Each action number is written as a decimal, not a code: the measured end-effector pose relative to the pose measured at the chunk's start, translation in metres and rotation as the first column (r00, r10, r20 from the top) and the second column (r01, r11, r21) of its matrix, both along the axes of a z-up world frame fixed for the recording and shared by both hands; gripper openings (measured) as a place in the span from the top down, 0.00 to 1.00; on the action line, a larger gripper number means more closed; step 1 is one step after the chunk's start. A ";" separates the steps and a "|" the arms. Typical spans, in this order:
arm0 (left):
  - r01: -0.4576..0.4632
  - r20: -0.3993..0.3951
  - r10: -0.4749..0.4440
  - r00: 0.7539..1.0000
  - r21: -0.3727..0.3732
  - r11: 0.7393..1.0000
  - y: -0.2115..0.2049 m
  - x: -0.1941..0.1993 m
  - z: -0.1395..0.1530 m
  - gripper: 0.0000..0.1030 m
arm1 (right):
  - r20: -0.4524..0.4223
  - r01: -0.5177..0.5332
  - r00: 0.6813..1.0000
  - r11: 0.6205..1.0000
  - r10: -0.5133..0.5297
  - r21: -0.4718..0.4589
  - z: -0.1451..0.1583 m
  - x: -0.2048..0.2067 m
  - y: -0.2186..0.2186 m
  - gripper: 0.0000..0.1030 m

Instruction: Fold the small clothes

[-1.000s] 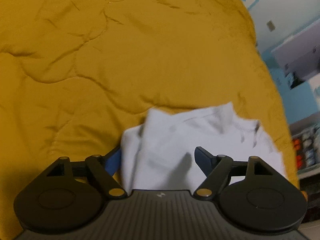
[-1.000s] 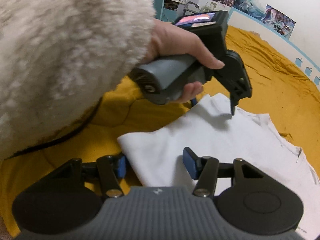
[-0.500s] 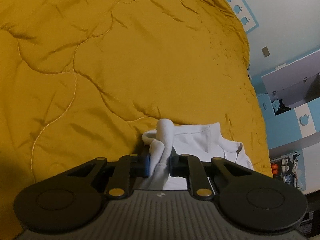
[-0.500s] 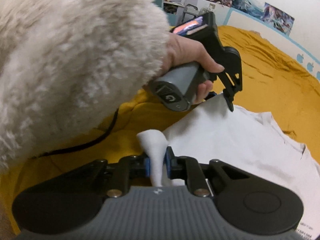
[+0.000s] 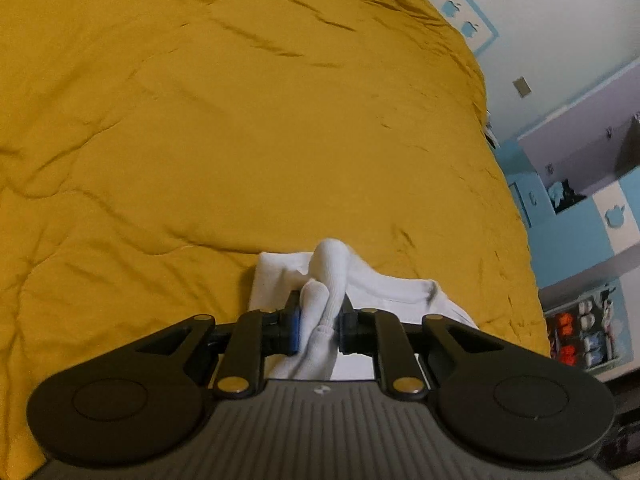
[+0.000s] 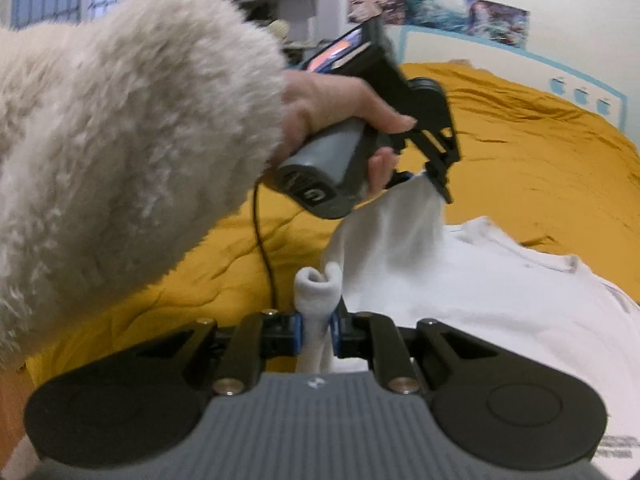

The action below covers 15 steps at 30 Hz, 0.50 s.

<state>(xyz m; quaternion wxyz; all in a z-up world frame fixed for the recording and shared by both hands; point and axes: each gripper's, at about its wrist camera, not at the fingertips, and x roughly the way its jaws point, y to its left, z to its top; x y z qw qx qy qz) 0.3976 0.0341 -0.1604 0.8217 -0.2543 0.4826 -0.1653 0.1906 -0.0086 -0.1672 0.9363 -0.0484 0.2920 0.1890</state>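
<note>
A small white garment [image 6: 500,304] lies on the yellow quilt [image 5: 240,128]. My left gripper [image 5: 318,322] is shut on a bunched edge of the white garment [image 5: 328,280]. In the right wrist view the left gripper [image 6: 430,178] holds that edge lifted above the quilt, the cloth hanging from it. My right gripper [image 6: 318,328] is shut on another bunched edge of the garment close to the camera. The rest of the garment spreads flat to the right.
The quilt [image 6: 520,152] covers a wide bed. A fluffy cream sleeve [image 6: 120,160] and a black cable [image 6: 262,248] fill the left of the right wrist view. Shelves and a wall [image 5: 580,208] stand beyond the bed's right edge.
Both grippers closed on the garment's edge, having been open around it one second ago. The left gripper has since lifted its edge higher off the quilt.
</note>
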 end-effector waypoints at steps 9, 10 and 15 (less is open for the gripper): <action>0.108 0.066 -0.113 0.991 0.080 0.991 -0.105 -0.004 0.044 0.83 | 0.036 0.214 0.975 0.969 -0.220 0.127 0.020 -0.026 -0.107 0.93; 0.119 0.073 -0.126 0.989 0.088 0.989 -0.117 -0.004 0.047 0.83 | 0.038 0.235 0.970 0.963 -0.242 0.133 0.019 -0.030 -0.118 0.93; 0.160 0.090 -0.168 0.982 0.093 0.983 -0.175 -0.001 0.046 0.83 | 0.021 0.366 0.927 0.914 -0.375 0.178 0.012 -0.053 -0.188 0.93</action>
